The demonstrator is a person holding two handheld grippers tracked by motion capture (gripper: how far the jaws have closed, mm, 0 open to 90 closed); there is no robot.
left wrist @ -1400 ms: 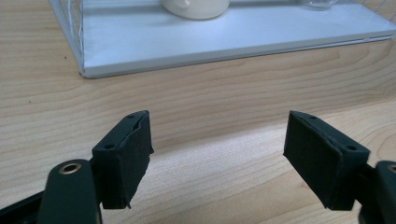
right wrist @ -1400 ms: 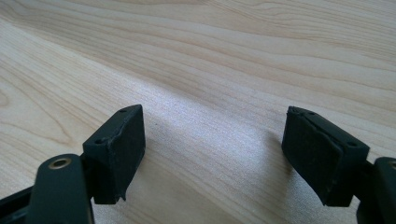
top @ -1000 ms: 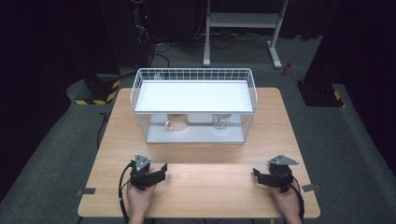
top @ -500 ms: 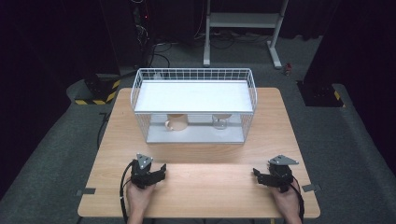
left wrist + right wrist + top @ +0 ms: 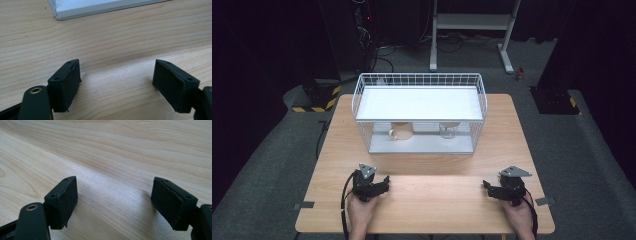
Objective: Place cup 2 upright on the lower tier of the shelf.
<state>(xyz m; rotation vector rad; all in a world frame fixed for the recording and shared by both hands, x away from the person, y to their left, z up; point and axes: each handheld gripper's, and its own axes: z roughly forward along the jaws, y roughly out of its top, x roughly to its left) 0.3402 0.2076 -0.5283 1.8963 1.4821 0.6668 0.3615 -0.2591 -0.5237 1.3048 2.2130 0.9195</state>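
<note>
Left gripper (image 5: 382, 184) rested low over the near left part of the wooden table (image 5: 432, 200), jaws spread with nothing but bare wood between them. Mid-table, well beyond both hands, the white wire rack (image 5: 419, 112) held a mug (image 5: 400, 132) and a glass (image 5: 447, 131) under its shelf, both untouched. Right gripper (image 5: 490, 188) sat at the near right, likewise spread and empty; judged not yet begun, with reach, grasp and removal all left.
</note>
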